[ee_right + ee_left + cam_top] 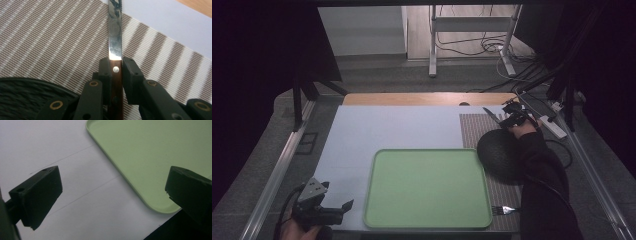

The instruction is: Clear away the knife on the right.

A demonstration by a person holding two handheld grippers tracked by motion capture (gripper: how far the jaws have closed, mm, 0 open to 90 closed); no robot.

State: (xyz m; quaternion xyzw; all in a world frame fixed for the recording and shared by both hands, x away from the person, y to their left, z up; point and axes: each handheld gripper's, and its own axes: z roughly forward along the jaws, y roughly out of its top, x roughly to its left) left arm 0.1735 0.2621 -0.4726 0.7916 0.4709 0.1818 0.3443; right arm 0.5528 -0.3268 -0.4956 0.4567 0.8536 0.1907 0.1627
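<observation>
My right gripper (507, 119) (115, 68) is shut on a knife (115, 37) with a brown riveted handle; its shiny blade points away over the striped placemat (50, 42). In the high view the knife (490, 114) is held above the placemat's (472, 130) far end, beside a black round bowl (499, 152). My left gripper (343, 207) (112, 192) stands open with nothing between its jaws, at the table's near left corner, just left of the green tray (427, 187) (155, 157). A fork (504, 210) lies on the placemat near the front edge.
A pale blue sheet (377, 135) covers the wooden table (412, 98). The person's dark sleeve (544, 190) reaches along the right side. Cables and a power strip (554, 125) lie off the table's right edge; a stand's legs (432, 50) are beyond.
</observation>
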